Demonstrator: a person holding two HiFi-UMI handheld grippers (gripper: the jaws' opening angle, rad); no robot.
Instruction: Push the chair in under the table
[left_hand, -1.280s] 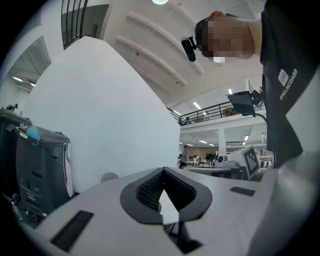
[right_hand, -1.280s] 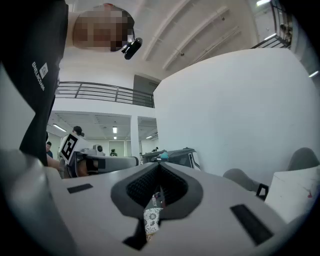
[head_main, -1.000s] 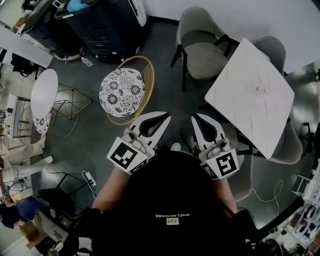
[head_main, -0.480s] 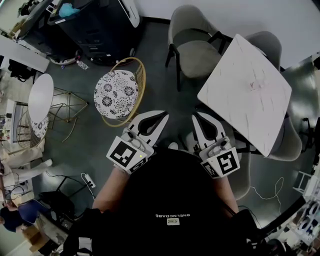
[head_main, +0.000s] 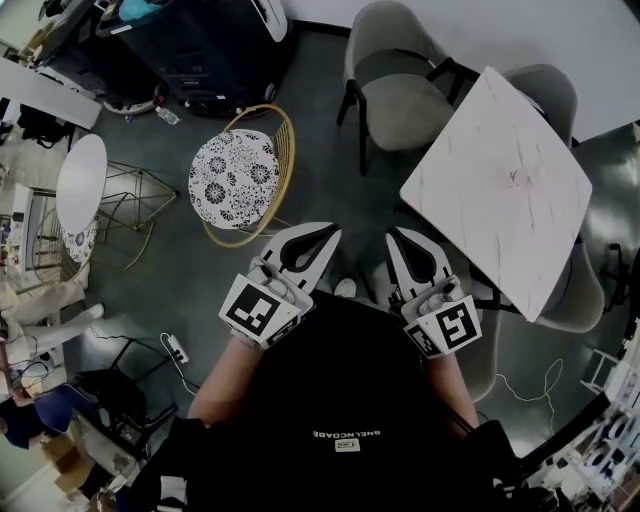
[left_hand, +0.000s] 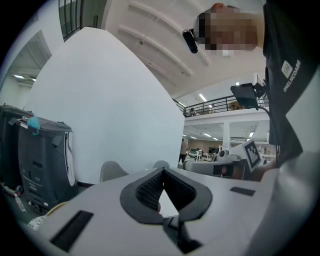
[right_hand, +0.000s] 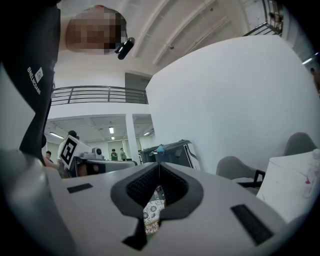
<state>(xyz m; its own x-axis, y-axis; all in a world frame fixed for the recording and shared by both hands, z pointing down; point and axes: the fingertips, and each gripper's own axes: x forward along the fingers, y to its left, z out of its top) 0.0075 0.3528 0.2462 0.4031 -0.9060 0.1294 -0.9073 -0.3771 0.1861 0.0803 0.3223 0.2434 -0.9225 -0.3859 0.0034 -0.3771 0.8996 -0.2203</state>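
Observation:
The white marble table (head_main: 500, 190) stands at the right of the head view. A grey chair (head_main: 400, 90) with dark legs sits pulled out from its far left corner. My left gripper (head_main: 330, 232) and right gripper (head_main: 393, 236) are held side by side close to my body, well short of that chair, both shut and empty. In the left gripper view the jaws (left_hand: 162, 170) meet at their tips, with grey chair backs (left_hand: 112, 172) low against a white wall. The right gripper view shows its jaws (right_hand: 159, 164) closed, and the chair (right_hand: 235, 172) and table (right_hand: 292, 182) off to the right.
A gold wire chair with a patterned cushion (head_main: 235, 180) stands left of the grippers. A white oval side table (head_main: 80, 185) is further left, a dark machine (head_main: 200, 50) at the top. More grey chairs (head_main: 575, 290) flank the table. A power strip (head_main: 180, 352) lies on the floor.
Both grippers stay shut and side by side, having sunk slightly. The head view has shifted a little, so the table and chairs slid across it.

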